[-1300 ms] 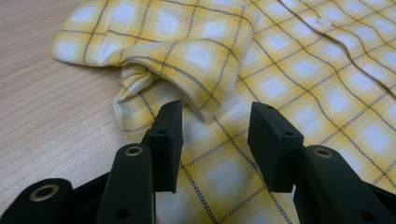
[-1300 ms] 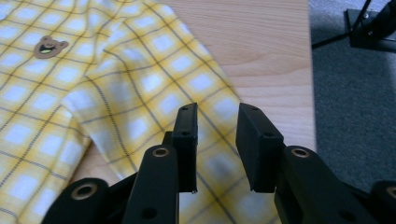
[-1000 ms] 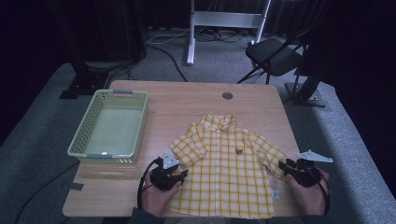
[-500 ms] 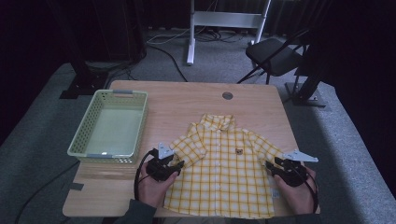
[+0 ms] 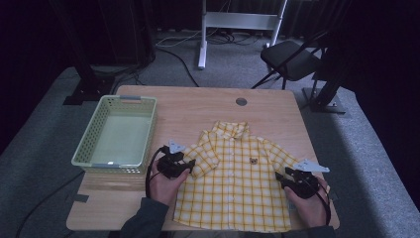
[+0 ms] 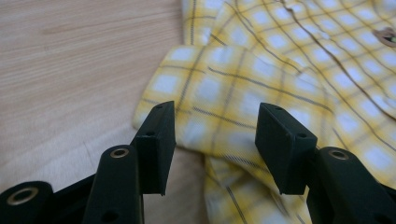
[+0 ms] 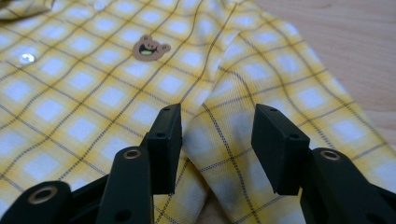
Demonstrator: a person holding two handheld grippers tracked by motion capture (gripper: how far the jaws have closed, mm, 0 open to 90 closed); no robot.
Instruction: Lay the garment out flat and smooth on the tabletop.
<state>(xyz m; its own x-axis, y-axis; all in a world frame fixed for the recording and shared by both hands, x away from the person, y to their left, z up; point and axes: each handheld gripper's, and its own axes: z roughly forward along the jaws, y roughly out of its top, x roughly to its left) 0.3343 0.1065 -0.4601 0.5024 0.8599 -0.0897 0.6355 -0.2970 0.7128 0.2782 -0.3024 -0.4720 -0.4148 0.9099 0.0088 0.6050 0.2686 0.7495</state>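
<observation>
A yellow checked shirt (image 5: 237,183) lies flat, front up, on the wooden table (image 5: 198,106), with a small bear badge (image 7: 149,49) on its chest. My left gripper (image 5: 185,164) stands open at the shirt's left sleeve (image 6: 219,93); its jaws straddle the sleeve's end. My right gripper (image 5: 281,177) is open over the right sleeve (image 7: 243,126), jaws either side of a fold near the armpit seam. The shirt (image 6: 299,51) fills much of both gripper views.
A pale green plastic basket (image 5: 116,134) stands on the table's left half. A round grommet hole (image 5: 241,101) sits near the far edge. Beyond the table are a folding chair (image 5: 292,59), stand legs and cables on grey floor.
Both grippers have moved forward and inward onto the shirt's sleeves. The shirt lies as before.
</observation>
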